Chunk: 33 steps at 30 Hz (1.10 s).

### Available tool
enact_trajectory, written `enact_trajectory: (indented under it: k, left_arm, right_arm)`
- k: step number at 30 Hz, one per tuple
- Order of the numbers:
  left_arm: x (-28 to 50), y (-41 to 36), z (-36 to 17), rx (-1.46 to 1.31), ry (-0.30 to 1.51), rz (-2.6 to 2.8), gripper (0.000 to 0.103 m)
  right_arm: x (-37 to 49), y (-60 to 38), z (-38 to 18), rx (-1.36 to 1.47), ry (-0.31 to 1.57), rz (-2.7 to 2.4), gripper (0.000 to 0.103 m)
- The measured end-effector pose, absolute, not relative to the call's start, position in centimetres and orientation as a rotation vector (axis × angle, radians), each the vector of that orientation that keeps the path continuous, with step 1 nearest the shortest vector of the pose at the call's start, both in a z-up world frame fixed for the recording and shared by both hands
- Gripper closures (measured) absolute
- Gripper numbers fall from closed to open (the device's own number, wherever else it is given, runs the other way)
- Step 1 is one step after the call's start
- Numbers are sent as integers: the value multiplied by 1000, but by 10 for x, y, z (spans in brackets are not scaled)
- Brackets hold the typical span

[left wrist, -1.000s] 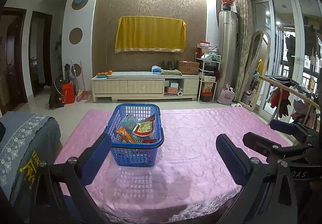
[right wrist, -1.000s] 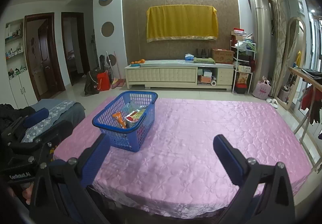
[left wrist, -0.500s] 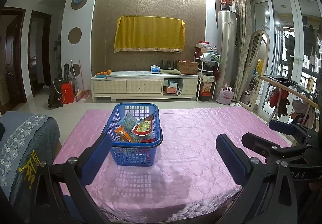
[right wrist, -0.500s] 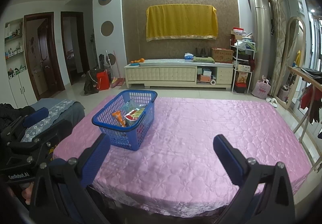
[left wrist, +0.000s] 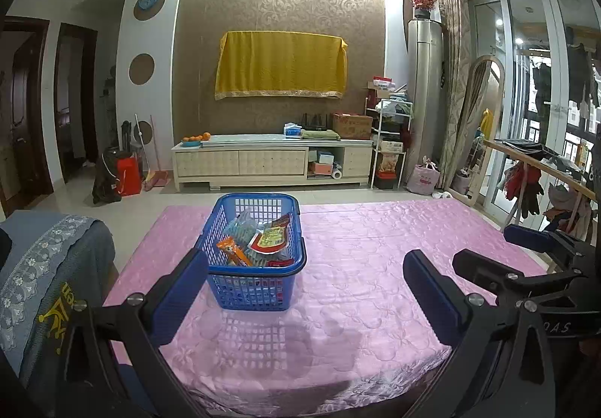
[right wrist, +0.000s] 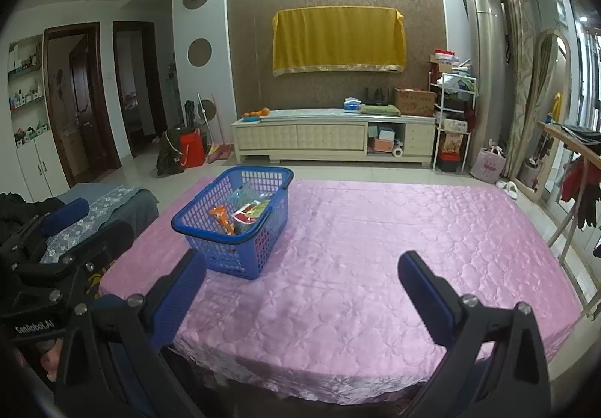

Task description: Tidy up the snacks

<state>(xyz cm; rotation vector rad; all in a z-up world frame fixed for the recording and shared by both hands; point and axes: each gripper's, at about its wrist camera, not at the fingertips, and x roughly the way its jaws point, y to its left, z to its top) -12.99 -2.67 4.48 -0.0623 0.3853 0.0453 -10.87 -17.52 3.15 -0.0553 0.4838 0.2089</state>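
A blue plastic basket (left wrist: pixel 225 217) stands on the pink tablecloth (left wrist: pixel 375 252), left of centre. Several snack packets (left wrist: pixel 265 237) lie inside it. It also shows in the right wrist view (right wrist: pixel 278 222), with the packets (right wrist: pixel 244 213) inside. My left gripper (left wrist: pixel 306 290) is open and empty, held back at the table's near edge, just short of the basket. My right gripper (right wrist: pixel 302 290) is open and empty, over the near edge to the right of the basket. The right gripper also shows at the right in the left wrist view (left wrist: pixel 526 256).
A chair with a grey-blue cover (left wrist: pixel 45 267) stands at the table's left side. A clothes rack (left wrist: pixel 533 185) stands off the right side. A TV cabinet (left wrist: pixel 270 162) lines the far wall. The left gripper also shows at the left in the right wrist view (right wrist: pixel 45 249).
Both grippers have drawn back and risen slightly, so more of the table's near edge shows. The basket and its packets have not moved. Both stay open.
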Motion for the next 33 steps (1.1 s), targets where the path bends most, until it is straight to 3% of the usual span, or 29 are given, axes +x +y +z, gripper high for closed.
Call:
enact_trajectory:
  k: [33]
  left_arm:
    - [-129,-28,43,-57,405,38,0]
  right_arm:
    - [-105,-176,27,-53,504,208,0]
